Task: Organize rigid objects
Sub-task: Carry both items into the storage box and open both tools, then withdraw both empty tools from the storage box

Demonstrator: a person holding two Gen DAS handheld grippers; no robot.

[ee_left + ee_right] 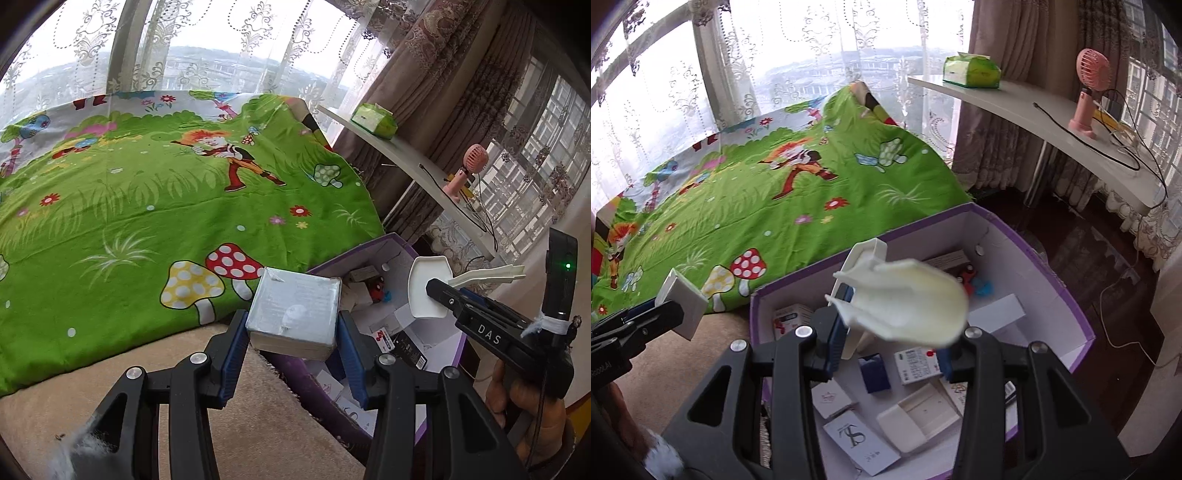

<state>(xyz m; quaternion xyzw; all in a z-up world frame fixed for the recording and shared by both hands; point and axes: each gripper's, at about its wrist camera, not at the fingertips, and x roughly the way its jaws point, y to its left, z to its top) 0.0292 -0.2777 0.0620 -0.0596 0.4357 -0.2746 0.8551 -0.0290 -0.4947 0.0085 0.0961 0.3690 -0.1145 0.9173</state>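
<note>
My left gripper is shut on a square white box and holds it over the near-left edge of the purple storage box. It also shows at the left of the right wrist view. My right gripper is shut on a white plastic dustpan-like scoop with a prong-ended handle, held above the purple storage box. The scoop also shows in the left wrist view. Several small cartons lie inside the box.
A bed with a green cartoon sheet lies left of the box. A beige blanket is below my left gripper. A white shelf carries a tissue pack, a pink fan and cables. Dark floor is at right.
</note>
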